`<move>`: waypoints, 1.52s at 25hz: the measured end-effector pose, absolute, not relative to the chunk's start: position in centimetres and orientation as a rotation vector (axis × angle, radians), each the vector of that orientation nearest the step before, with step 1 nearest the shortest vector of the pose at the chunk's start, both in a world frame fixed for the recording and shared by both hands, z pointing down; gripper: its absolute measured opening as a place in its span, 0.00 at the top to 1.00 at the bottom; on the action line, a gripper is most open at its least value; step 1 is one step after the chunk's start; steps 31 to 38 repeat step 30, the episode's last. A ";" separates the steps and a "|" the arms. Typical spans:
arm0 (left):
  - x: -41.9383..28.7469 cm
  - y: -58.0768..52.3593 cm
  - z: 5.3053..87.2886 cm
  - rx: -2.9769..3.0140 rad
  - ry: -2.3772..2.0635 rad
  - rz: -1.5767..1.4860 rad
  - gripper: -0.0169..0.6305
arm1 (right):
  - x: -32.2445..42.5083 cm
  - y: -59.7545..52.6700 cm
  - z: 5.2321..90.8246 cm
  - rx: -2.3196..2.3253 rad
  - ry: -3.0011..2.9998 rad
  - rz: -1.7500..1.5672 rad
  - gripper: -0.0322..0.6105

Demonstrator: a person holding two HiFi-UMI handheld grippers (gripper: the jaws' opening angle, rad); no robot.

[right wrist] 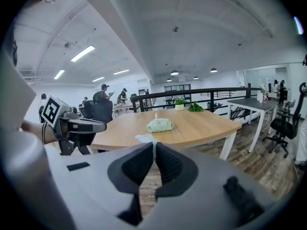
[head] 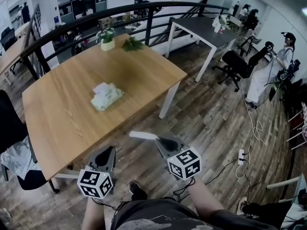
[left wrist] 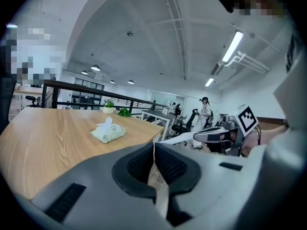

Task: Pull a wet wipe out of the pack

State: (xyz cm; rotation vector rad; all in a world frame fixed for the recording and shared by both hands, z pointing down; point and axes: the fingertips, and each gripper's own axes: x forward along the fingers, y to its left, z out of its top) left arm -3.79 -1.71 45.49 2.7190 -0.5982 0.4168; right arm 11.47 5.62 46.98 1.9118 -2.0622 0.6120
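Note:
The pale green wet wipe pack (head: 106,96) lies near the middle of the wooden table (head: 67,114), with a white wipe poking up from its top (left wrist: 109,132) (right wrist: 159,125). Both grippers hang off the table's near edge, well apart from the pack. My right gripper (head: 158,139) (right wrist: 154,150) is shut on a white wet wipe (head: 142,135) (right wrist: 145,138), which sticks out left of its jaws. The left gripper view also has this wipe (left wrist: 178,139). My left gripper (head: 109,150) (left wrist: 154,150) is shut with nothing visible between its pads.
A potted plant (head: 107,39) and a green sprig (head: 132,44) stand at the table's far edge. A black chair (head: 9,123) is at the left. A dark railing (head: 144,8), a grey table (head: 201,28), an office chair (head: 240,63), a person (head: 268,75) and floor cables (head: 241,155) lie beyond.

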 end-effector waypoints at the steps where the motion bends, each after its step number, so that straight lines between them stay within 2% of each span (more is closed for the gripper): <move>1: -3.8 -1.2 45.4 2.719 -0.603 0.414 0.95 | 11.4 6.1 47.0 1.909 -2.064 0.609 0.90; 23: -6.9 10.5 44.6 2.711 -0.661 0.368 0.95 | 7.2 18.5 46.8 1.875 -2.082 0.563 0.90; 30: -8.2 5.5 44.8 2.699 -0.680 0.377 0.95 | 6.6 14.2 47.1 1.874 -2.058 0.599 0.90; 38: -8.2 5.5 44.8 2.699 -0.680 0.377 0.95 | 6.6 14.2 47.1 1.874 -2.058 0.599 0.90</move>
